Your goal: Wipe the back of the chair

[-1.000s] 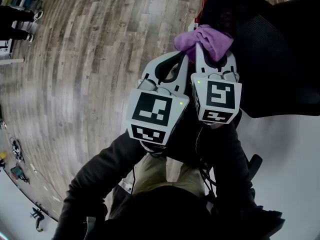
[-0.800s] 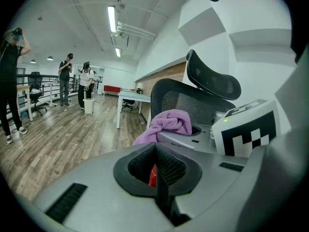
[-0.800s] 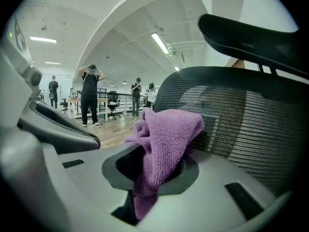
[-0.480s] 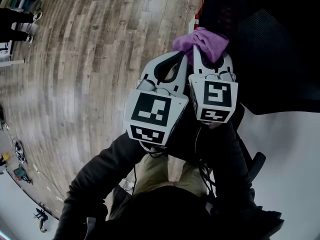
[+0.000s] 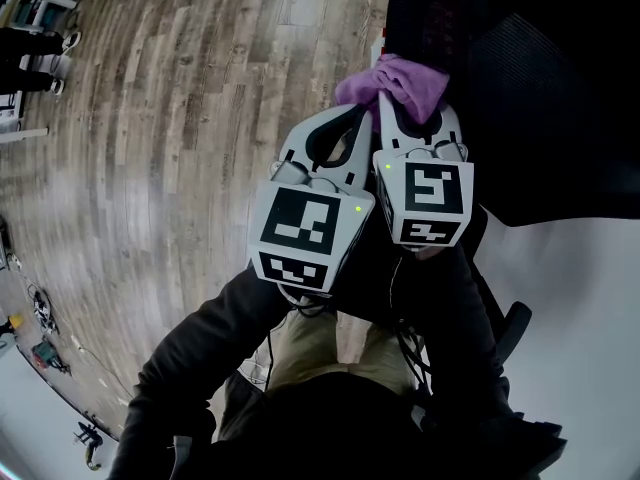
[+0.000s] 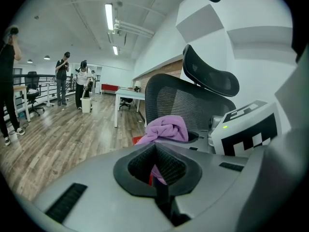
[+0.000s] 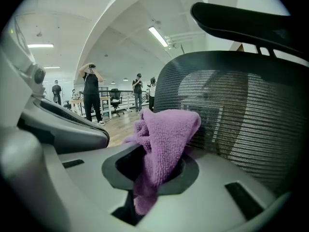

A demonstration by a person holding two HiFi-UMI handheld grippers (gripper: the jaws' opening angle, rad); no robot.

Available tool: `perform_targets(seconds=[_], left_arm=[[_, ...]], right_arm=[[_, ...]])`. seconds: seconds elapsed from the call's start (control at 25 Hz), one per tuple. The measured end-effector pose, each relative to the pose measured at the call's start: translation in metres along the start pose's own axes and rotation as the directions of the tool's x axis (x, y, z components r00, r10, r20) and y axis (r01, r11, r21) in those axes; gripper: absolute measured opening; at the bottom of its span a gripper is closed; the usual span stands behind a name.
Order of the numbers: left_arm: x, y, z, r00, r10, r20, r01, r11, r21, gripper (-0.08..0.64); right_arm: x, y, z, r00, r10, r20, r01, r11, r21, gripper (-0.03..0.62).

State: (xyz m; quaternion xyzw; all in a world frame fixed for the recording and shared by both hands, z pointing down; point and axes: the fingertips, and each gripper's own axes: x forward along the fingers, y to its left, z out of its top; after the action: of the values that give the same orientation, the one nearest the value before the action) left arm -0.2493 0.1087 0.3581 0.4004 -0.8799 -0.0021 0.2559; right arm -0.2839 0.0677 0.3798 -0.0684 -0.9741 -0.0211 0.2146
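**Before the chair back [image 7: 241, 115], cloth [image 7: 164, 129] poised for wiping**

Just ahead of the right hand-held gripper [image 7: 145, 182], jaws clamped on the bunched purple cloth, stands the black mesh; contact unclear. Beside it the left hand-held gripper [image 6: 157, 178] is closed on nothing. Approach seems done; next, press cloth to mesh and sweep across.
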Motion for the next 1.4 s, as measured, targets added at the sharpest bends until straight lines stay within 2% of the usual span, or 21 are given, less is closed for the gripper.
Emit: perform_targets(seconds=[0.4,1.08,1.4], left_arm=[[0.012,-0.024,0.005,1.000,-0.026,-0.004,0.026,0.999,0.024,0.000],[0.034,-0.084,0.001,0.995,-0.097,-0.027,0.099,0.992,0.077,0.000],[0.044,-0.107,0.000,0.992,-0.117,-0.039,0.120,0.988,0.096,0.000]], right_arm=[[-0.013,-0.023,-0.004,1.000,-0.012,0.003,0.012,1.000,0.007,0.069],[-0.053,-0.075,-0.023,0.997,-0.080,0.014,0.079,0.995,0.055,0.069],[-0.067,-0.092,-0.030,0.996,-0.082,0.017,0.080,0.994,0.080,0.067]])
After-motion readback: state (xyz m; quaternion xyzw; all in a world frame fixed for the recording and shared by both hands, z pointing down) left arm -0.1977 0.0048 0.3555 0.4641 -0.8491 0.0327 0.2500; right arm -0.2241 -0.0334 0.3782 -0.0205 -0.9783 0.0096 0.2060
